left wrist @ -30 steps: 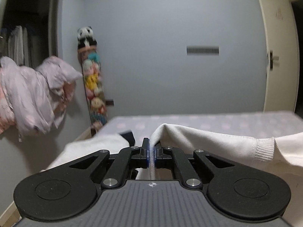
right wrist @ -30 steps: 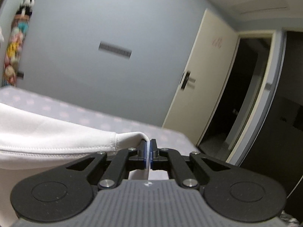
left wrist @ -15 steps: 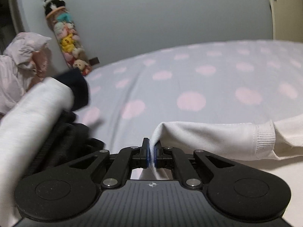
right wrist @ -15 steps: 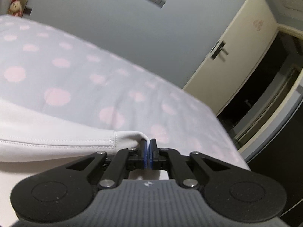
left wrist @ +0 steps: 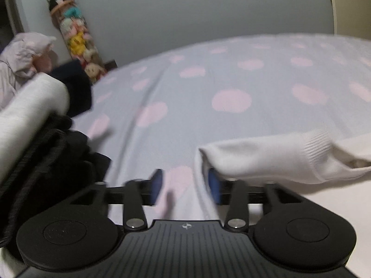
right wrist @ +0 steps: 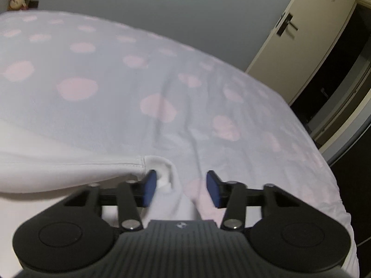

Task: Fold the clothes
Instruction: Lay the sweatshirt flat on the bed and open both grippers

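Note:
A white sweatshirt lies on the bed. In the left wrist view its sleeve with a ribbed cuff (left wrist: 266,159) lies to the right, and a fold of it rests against the right blue pad. My left gripper (left wrist: 185,185) is open just above the bedsheet. In the right wrist view the sweatshirt's hemmed edge (right wrist: 69,169) stretches left and its corner (right wrist: 164,169) sits beside the left blue pad. My right gripper (right wrist: 179,190) is open, with the cloth lying loose between the fingers.
The bed (left wrist: 231,81) has a pale lilac sheet with pink dots. A pile of folded white and dark clothes (left wrist: 41,120) lies at the left. A column of plush toys (left wrist: 76,34) stands against the wall. A door (right wrist: 296,37) and the bed's right edge show in the right wrist view.
Both grippers came down from held high to the bed, then opened and let go of the white sweatshirt, which now lies on the sheet.

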{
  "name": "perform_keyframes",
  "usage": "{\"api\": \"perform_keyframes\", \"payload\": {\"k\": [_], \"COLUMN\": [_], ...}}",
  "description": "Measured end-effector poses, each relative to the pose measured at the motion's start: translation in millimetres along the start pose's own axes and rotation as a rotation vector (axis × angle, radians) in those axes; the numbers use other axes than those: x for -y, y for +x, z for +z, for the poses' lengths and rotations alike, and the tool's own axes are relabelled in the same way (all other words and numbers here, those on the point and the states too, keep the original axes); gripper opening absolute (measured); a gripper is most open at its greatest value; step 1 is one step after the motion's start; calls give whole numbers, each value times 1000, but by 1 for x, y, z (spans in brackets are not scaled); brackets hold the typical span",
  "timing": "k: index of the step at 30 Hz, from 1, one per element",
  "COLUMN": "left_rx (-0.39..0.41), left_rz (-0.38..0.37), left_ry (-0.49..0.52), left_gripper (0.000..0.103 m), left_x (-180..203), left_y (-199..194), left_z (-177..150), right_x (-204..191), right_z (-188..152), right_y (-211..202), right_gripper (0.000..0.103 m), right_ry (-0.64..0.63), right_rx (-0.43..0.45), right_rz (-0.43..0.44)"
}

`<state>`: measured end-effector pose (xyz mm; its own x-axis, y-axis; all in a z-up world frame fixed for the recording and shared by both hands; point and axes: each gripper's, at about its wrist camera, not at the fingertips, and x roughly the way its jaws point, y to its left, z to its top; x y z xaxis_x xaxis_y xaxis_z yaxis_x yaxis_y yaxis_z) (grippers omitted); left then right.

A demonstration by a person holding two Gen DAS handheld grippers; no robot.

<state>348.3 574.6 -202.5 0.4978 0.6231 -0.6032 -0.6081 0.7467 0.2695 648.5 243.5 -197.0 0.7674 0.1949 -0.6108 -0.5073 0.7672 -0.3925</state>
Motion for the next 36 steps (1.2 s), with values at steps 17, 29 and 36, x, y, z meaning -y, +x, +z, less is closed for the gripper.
{"api": "perform_keyframes", "payload": {"k": [17, 29, 36], "left_rx": [-25, 13, -37], "left_rz": [-203, -259, -245], "left_ry": [80, 101, 76], "left_gripper": [58, 58, 59], "left_x": [8, 6, -8], "left_y": [-66, -71, -80], "left_z": [-55, -83, -86], "right_x": [-116, -138, -130], "right_z": [-26, 67, 86], "right_y": [-29, 58, 61], "right_gripper": [29, 27, 26], "right_ry": [-71, 133, 203], "right_rx": [-9, -15, -37], "right_rz": [401, 329, 294]}}
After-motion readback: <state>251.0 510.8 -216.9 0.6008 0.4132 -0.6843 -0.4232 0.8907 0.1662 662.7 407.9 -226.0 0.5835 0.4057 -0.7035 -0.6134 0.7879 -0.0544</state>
